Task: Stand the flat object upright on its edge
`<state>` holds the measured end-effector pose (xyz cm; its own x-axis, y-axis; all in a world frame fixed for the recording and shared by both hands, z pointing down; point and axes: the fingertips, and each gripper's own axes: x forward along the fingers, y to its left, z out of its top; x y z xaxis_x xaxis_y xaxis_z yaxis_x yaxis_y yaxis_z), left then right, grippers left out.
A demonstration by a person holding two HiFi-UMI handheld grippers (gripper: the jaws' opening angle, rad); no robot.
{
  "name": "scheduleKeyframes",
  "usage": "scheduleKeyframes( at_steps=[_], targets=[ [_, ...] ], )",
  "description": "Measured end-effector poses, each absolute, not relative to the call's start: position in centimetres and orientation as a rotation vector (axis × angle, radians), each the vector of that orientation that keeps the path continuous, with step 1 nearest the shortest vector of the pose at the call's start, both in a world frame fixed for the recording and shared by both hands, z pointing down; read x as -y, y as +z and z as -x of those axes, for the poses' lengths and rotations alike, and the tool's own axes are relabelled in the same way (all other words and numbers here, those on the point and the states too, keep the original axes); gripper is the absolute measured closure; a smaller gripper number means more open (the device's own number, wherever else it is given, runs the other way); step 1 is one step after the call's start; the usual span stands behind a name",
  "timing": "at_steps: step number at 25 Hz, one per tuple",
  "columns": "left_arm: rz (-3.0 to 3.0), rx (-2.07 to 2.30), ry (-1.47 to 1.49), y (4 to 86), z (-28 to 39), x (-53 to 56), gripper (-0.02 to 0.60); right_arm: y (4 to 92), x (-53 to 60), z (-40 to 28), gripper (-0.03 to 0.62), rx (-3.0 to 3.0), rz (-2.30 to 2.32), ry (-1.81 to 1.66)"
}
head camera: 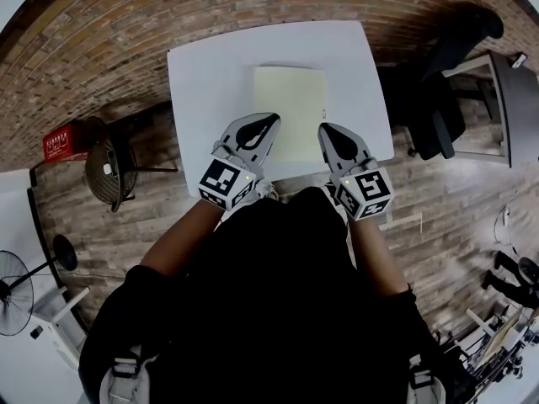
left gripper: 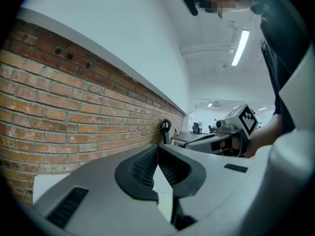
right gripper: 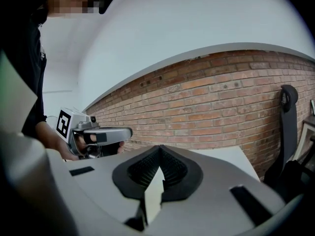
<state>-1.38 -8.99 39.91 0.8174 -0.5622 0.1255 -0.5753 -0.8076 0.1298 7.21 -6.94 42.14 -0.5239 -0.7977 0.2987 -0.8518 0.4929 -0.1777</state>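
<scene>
Flat object, a pale yellow pad (head camera: 289, 112), is seen lying flat at the middle of a white table (head camera: 202, 74), not yet stood on its edge. The left tongs (head camera: 269, 126) are held at the pad's 7 o'clock corner and the right tongs (head camera: 328, 133) at its 5 o'clock corner; whether either touches the pad cannot be told. Both pairs of tongs are shown closed, tips pressed together, with nothing gripped. A brick wall (head camera: 126, 23) is seen beyond the table at 12 o'clock, a black chair (head camera: 442, 99) at 3 o'clock and a red crate (head camera: 63, 144) at 9 o'clock.
</scene>
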Motion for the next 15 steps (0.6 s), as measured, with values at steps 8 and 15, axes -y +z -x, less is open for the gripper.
scheduleKeyframes(
  at_steps=[8, 15],
  targets=[
    [-2.681, 0.939, 0.239, 44.1, 2.6, 12.9, 0.561, 45.6, 11.0, -9.0, 0.586, 2.476, -1.422, 0.538],
    [-2.565, 0.992, 0.345, 47.4, 2.2, 15.7, 0.561, 48.8, 14.1, -10.4, 0.586, 2.439, -1.369, 0.656]
  ],
)
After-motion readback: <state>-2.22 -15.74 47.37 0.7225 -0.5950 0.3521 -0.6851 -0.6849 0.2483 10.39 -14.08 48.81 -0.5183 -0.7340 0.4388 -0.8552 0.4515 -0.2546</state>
